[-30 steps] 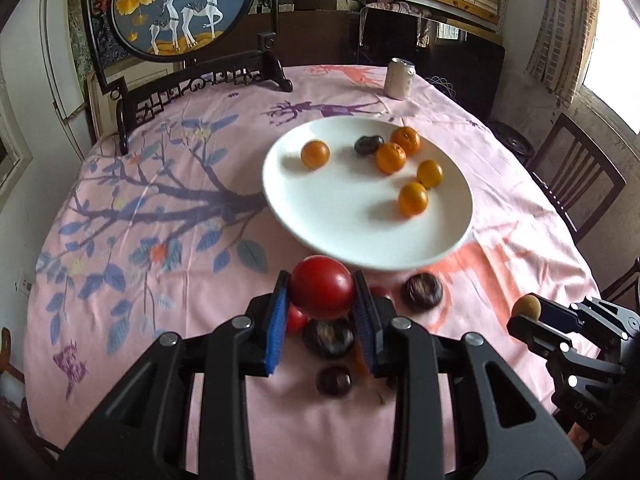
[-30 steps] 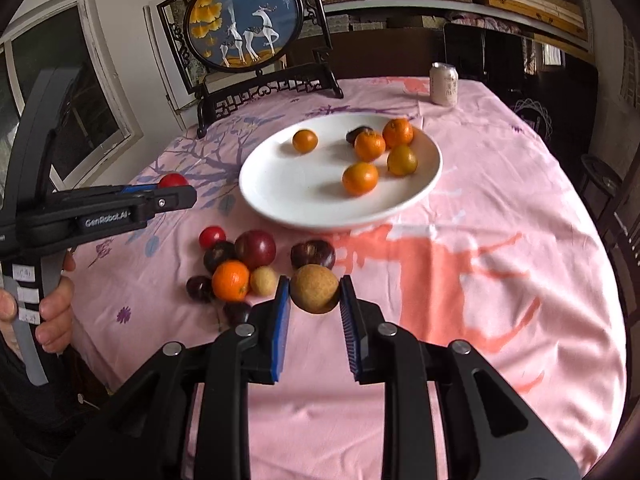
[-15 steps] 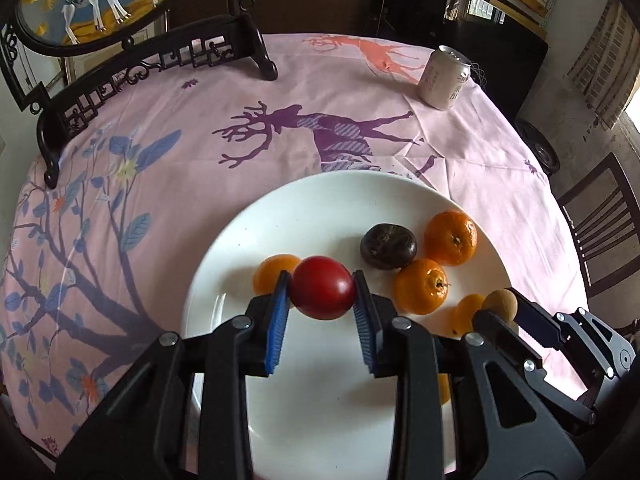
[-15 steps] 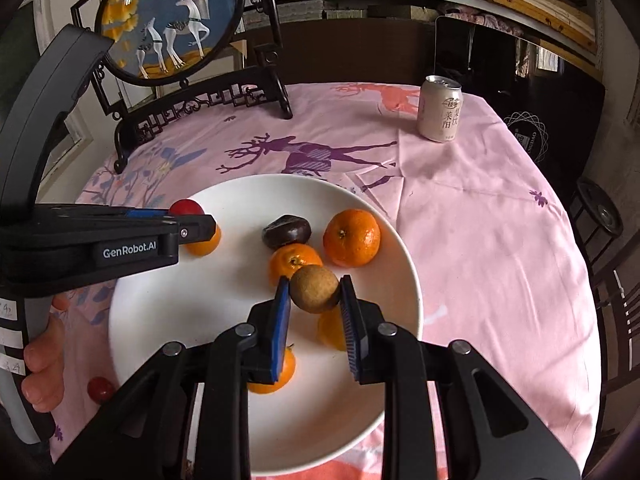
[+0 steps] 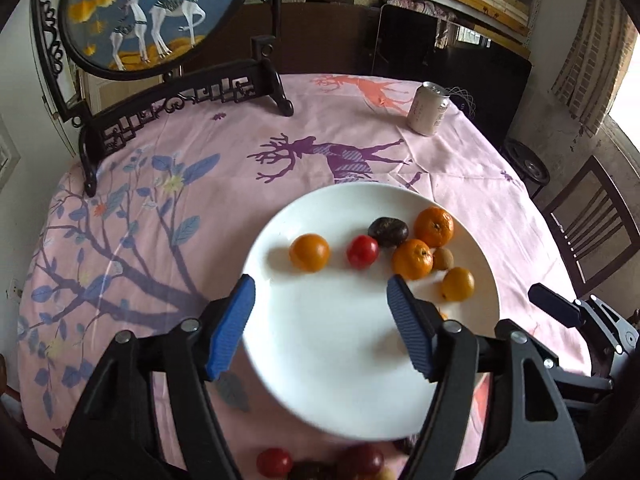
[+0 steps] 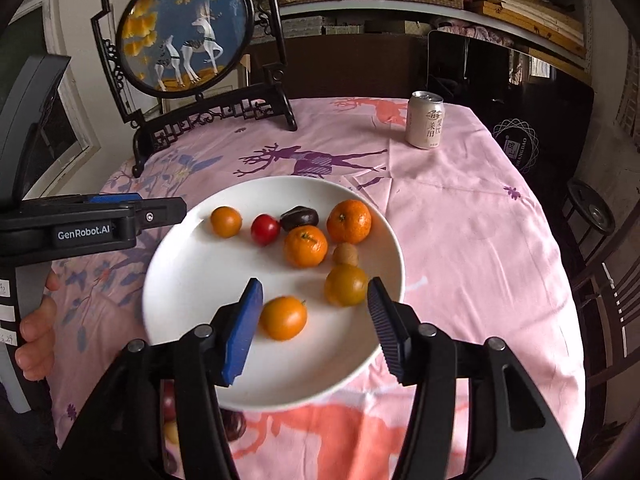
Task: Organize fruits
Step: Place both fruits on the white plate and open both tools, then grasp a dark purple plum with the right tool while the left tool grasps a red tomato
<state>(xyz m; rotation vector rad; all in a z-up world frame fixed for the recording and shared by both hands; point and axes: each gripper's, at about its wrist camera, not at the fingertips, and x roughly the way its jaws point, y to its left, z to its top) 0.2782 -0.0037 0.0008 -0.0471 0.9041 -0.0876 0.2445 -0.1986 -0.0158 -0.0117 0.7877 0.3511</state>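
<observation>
Dark oval fruit, long axis left-right

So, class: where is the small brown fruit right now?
In the right wrist view, the small brown fruit lies on the white plate, right side, beside two oranges.

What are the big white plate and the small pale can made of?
The round white plate looks like glazed ceramic: smooth, glossy, faintly reflective. The small pale drinks can seems to be aluminium, with a silvery metal rim and a printed matte body.
</observation>
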